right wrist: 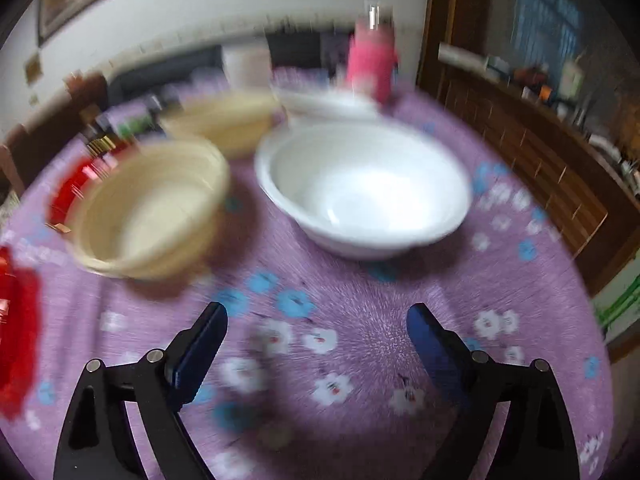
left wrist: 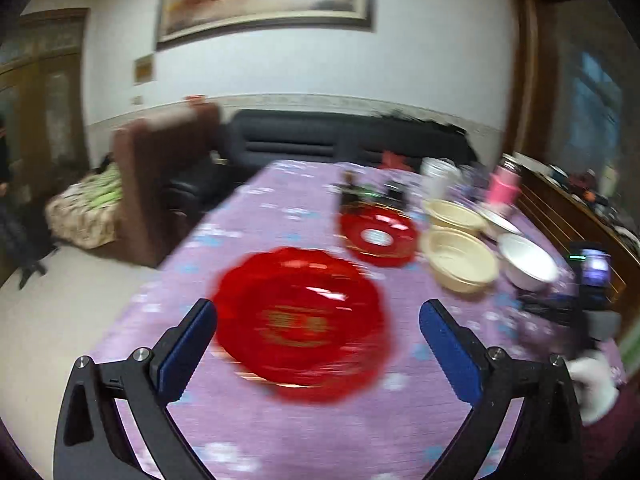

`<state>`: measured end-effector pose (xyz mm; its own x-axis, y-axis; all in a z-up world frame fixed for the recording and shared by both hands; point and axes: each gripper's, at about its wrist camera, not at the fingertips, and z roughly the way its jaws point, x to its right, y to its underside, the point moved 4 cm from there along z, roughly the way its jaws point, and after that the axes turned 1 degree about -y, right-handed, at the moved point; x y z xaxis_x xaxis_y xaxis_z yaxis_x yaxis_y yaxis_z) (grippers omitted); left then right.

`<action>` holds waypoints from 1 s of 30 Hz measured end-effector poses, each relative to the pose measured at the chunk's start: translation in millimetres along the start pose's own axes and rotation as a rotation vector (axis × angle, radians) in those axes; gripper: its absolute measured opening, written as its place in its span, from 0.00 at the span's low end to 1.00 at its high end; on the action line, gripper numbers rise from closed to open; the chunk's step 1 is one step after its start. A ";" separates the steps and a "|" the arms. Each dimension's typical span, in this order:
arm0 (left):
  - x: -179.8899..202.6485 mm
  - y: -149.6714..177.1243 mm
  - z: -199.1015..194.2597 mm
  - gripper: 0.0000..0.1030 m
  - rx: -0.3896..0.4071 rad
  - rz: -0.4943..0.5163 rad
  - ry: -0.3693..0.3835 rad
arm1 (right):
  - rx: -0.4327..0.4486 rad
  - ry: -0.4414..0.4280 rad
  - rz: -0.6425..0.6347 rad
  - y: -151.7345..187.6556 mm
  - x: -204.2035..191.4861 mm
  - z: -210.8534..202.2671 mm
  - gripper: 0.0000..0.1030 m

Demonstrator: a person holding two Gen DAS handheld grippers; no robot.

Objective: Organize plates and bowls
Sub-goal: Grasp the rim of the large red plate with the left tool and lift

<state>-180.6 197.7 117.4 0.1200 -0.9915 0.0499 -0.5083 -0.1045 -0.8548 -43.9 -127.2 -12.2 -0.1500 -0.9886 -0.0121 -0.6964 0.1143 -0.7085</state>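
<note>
Judging by its glossy, see-through red body and scalloped edge, the near red plate (left wrist: 300,320) was probably light, stiff plastic or glass — slick on the pads and best taken at its rim, at about 6 o'clock, where the left gripper (left wrist: 318,320) faced it. That gripper's jaws stood wide apart and empty; the plate appeared between the blue fingertips (left wrist: 192,340) in the left wrist view, but it lay flat on the purple flowered tablecloth (left wrist: 304,440) beyond them, not pinched. A second red plate (left wrist: 378,236) sat further off at 1 o'clock, clear of the first. To its right were two cream bowls (left wrist: 460,258), one behind the other, and a white bowl (right wrist: 362,188) at 3 o'clock; these looked rigid and chippable, so their rims seemed the sensible hold. The right gripper (right wrist: 316,330) was likewise open with nothing in it, over bare cloth, with the white bowl ahead at 12 o'clock and the nearer cream bowl at 10 o'clock. Behind the bowls stood a pink bottle (right wrist: 372,60), a pale container (right wrist: 246,66) and small dark bottles — clutter that could be knocked by a long reach. Blur hid finer detail.
</note>
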 end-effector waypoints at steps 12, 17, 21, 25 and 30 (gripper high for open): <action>-113.6 2.2 36.4 1.00 -0.121 -0.249 0.071 | -0.073 -0.450 -0.052 -9.8 -130.2 -47.3 0.87; -117.9 -5.7 77.3 1.00 -0.214 -0.219 0.058 | -0.188 -0.556 -0.079 13.0 -183.8 -31.0 0.64; -109.3 -7.0 112.1 0.97 -0.279 -0.184 0.093 | -0.227 -0.560 -0.106 20.1 -215.8 -17.2 0.64; -103.5 5.7 153.2 0.79 -0.392 -0.179 0.092 | -0.264 -0.542 -0.135 22.9 -236.3 -3.4 0.61; -97.8 27.7 190.0 0.40 -0.507 -0.208 0.120 | -0.328 -0.547 -0.148 34.1 -250.2 11.6 0.39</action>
<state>-44.4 306.5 -9.3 0.1788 -0.9449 0.2744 -0.8340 -0.2935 -0.4672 -22.0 122.9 -41.4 0.2823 -0.8934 -0.3496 -0.8733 -0.0885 -0.4791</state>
